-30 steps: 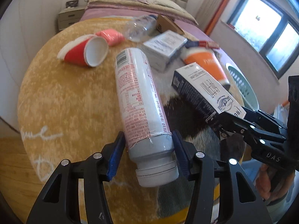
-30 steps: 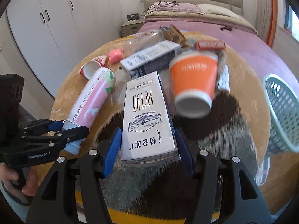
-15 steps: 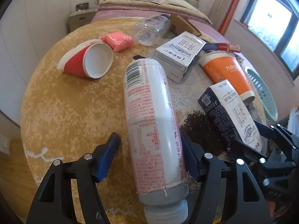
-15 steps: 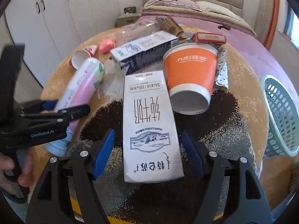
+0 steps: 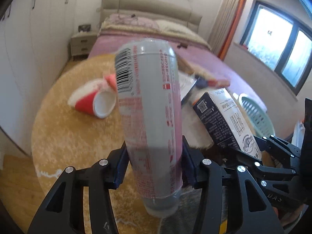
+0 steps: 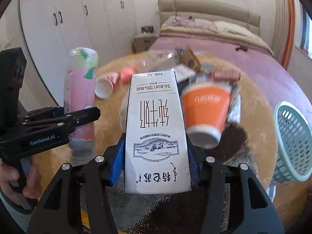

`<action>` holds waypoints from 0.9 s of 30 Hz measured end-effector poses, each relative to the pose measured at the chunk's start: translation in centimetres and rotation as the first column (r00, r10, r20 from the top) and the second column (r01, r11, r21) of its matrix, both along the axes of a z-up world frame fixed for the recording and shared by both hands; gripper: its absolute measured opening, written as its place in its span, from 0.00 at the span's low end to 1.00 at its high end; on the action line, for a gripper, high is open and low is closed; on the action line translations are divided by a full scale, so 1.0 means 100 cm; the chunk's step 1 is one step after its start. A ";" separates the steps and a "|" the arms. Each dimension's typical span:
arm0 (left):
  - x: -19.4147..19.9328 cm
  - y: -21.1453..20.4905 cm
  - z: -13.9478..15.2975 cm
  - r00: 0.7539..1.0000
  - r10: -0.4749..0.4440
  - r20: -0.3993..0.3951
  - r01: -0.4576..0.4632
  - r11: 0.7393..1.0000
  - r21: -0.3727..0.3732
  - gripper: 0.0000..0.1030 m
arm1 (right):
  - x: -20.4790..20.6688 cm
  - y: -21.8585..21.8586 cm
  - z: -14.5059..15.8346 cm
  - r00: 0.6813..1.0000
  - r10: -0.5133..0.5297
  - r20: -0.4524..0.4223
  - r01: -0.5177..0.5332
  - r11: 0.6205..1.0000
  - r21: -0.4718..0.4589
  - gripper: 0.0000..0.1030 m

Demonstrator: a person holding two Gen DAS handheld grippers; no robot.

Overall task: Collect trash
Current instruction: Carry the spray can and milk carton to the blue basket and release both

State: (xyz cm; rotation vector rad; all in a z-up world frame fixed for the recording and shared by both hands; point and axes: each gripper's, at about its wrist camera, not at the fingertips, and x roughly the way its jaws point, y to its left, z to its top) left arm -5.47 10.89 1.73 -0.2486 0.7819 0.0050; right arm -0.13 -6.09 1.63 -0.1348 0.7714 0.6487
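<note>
Here the left tool (image 5: pixel 154 164) clamps the bottle (image 5: pixel 150 117), the right tool (image 6: pixel 156 162) the milk carton (image 6: pixel 156 128).

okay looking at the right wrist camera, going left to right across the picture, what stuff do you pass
Black left gripper clamping the pink plastic bottle → tipped red-and-white paper cup → white milk carton held by the right gripper → orange paper cup → pale green plastic basket.
</note>
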 end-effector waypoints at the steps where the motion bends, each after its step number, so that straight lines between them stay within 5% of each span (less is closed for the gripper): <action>1: 0.001 -0.002 0.005 1.000 -0.007 0.009 0.007 1.000 0.002 0.46 | 0.000 -0.005 0.008 1.000 -0.005 0.016 0.005 1.000 0.019 0.50; 9: 0.035 -0.049 0.042 0.988 -0.130 0.079 0.130 0.992 0.009 0.45 | 0.023 -0.068 0.038 0.980 -0.182 0.084 0.176 0.981 0.078 0.50; 14: 0.072 -0.105 0.058 0.962 -0.247 0.117 0.245 0.969 0.025 0.45 | 0.052 -0.140 0.040 0.934 -0.352 0.068 0.343 0.933 0.111 0.50; 20: 0.127 -0.178 0.066 0.899 -0.425 0.104 0.435 0.893 -0.111 0.45 | 0.085 -0.226 0.030 0.837 -0.546 0.039 0.540 0.835 0.110 0.50; 27: 0.196 -0.275 0.045 0.846 -0.531 0.055 0.533 0.836 -0.127 0.45 | 0.131 -0.293 -0.009 0.737 -0.675 -0.047 0.676 0.732 0.086 0.50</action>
